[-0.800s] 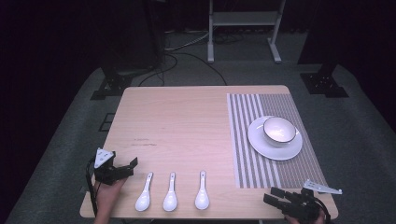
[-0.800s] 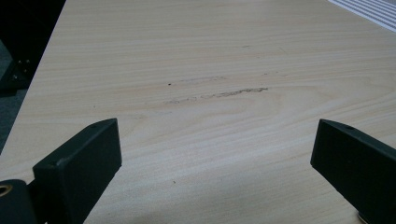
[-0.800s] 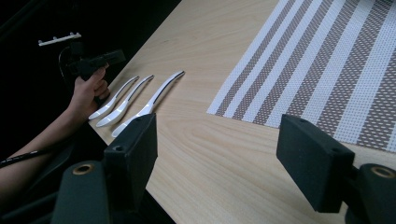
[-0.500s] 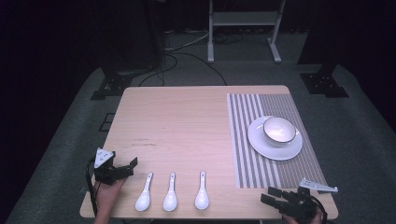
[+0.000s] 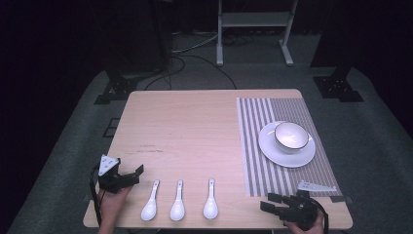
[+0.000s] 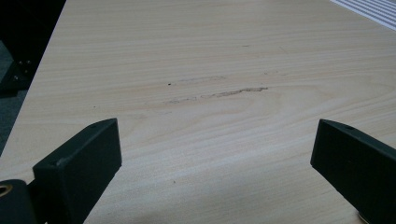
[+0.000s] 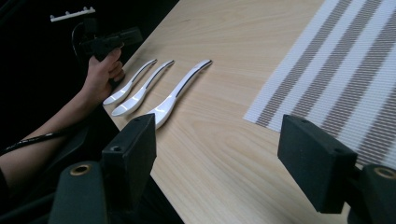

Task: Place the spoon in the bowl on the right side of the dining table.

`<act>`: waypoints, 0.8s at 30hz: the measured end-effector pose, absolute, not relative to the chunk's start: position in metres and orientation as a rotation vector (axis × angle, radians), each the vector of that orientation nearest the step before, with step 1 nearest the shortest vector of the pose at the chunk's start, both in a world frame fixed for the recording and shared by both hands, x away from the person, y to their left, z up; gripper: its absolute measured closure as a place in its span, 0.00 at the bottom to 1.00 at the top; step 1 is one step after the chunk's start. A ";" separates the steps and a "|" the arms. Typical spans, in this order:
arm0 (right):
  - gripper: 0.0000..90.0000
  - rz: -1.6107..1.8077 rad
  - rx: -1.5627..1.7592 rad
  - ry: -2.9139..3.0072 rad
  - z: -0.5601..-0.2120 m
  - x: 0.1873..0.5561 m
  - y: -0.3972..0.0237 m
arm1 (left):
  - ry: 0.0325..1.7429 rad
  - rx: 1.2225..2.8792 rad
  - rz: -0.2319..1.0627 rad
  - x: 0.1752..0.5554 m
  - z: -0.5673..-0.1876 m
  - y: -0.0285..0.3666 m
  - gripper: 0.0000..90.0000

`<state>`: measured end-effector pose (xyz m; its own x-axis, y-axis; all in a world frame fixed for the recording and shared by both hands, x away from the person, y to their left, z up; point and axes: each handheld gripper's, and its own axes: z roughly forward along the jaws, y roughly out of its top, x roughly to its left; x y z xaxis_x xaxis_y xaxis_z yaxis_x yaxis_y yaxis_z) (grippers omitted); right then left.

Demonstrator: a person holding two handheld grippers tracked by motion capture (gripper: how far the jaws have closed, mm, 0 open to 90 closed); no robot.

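Both the left gripper (image 5: 138, 171) and the right gripper (image 5: 269, 203) hover released, flanking the three white spoons (image 5: 178, 201).

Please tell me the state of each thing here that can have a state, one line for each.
Left gripper: open, holds nothing, low over the wooden table.
Right gripper: open, holds nothing, points towards the spoons.
Three white ceramic spoons: lying flat in a row, apart, untouched.
White ceramic bowl with dark rim: upright, looks empty, on the white round plate.
Striped grey placemat: flat under the plate.
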<state>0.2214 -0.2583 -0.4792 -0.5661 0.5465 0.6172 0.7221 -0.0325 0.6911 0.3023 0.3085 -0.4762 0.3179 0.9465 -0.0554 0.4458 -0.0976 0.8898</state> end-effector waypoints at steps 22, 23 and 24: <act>0.30 -1.563 -1.263 -2.094 -0.467 0.243 -0.214 | 1.262 1.698 0.702 0.302 -0.476 0.309 0.01; 0.30 -1.562 -1.263 -2.092 -0.466 0.243 -0.213 | 1.261 1.699 0.703 0.302 -0.476 0.309 0.01; 0.30 -1.561 -1.258 -2.094 -0.465 0.244 -0.211 | 1.262 1.699 0.703 0.302 -0.476 0.309 0.01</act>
